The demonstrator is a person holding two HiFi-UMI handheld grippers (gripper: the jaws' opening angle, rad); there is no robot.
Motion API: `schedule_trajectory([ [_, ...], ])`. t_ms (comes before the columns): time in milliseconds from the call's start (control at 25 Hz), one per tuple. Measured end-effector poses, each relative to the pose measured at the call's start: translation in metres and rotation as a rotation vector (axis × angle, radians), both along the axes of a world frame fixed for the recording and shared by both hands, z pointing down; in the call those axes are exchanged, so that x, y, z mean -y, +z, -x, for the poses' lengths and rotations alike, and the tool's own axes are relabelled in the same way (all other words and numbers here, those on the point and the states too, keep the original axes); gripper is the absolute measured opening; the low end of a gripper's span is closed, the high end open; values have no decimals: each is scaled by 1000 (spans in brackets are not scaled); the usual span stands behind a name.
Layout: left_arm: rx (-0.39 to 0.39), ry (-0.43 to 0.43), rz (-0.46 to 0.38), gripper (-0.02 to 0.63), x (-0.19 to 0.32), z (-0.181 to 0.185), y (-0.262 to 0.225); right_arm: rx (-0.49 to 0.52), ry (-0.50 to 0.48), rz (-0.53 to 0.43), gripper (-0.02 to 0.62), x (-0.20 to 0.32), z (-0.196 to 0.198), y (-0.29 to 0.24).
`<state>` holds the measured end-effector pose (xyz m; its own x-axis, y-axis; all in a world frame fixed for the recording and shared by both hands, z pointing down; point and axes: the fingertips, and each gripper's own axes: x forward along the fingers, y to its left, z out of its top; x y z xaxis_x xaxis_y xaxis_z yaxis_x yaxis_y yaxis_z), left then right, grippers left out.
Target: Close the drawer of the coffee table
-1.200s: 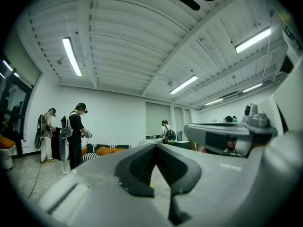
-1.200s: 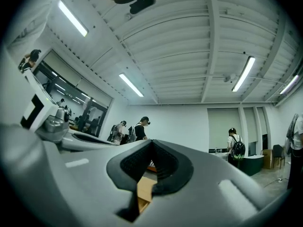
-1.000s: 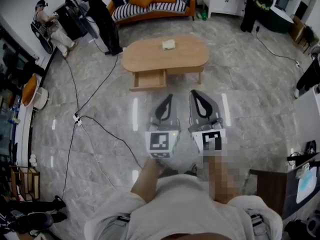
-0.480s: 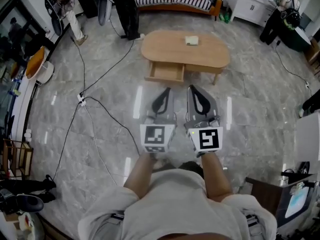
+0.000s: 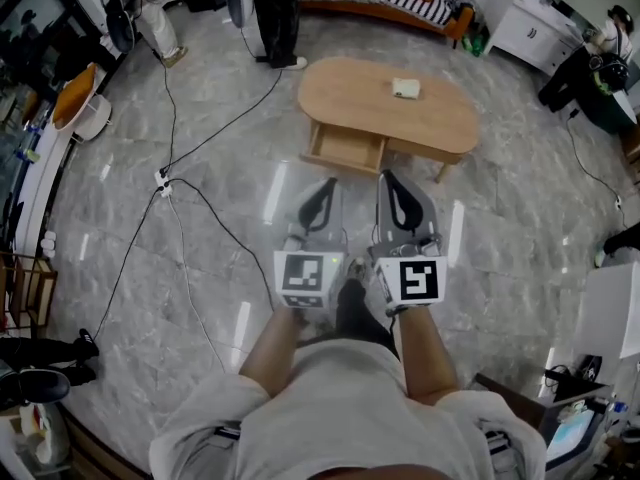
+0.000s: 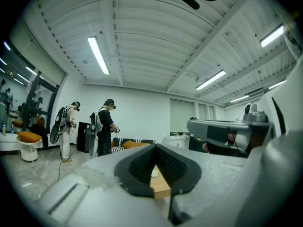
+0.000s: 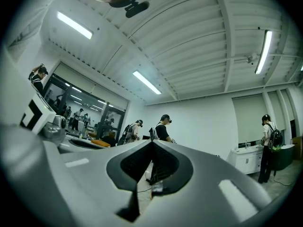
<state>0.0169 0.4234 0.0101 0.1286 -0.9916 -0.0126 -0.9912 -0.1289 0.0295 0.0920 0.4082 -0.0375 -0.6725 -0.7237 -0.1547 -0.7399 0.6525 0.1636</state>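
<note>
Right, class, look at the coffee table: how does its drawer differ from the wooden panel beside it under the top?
The drawer stands pulled out past the top's near edge; the panel sits back under the top. The drawer shows its open inside, with nothing made out in it; the panel shows only a flat front. Both are the same light wood as the coffee table.

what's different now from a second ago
The person has stepped toward the oval wooden coffee table, carrying the left hand-held gripper and right hand-held gripper forward side by side. Nothing was taken or let go: both stay shut and empty, and the wooden drawer is still open.
</note>
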Motion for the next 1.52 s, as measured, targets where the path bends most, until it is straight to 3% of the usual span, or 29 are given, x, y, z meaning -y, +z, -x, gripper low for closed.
schedule_trajectory([
  [280,26,-62,18,20,87,41,-1,46,-64,-12,6,95,35,-12],
  [560,-1,-88,35,20,176,50,-5,50,-103,12,6,189,46,-11],
  [720,-4,-93,46,20,211,51,-4,55,-115,26,6,230,49,-3],
  [920,8,-108,52,20,247,77,-10,72,-119,30,6,269,70,-9],
  [1360,-2,-38,112,20,355,150,15,20,8,82,6,365,115,17],
  [1520,-29,15,174,20,401,183,46,-31,56,116,6,404,137,44],
])
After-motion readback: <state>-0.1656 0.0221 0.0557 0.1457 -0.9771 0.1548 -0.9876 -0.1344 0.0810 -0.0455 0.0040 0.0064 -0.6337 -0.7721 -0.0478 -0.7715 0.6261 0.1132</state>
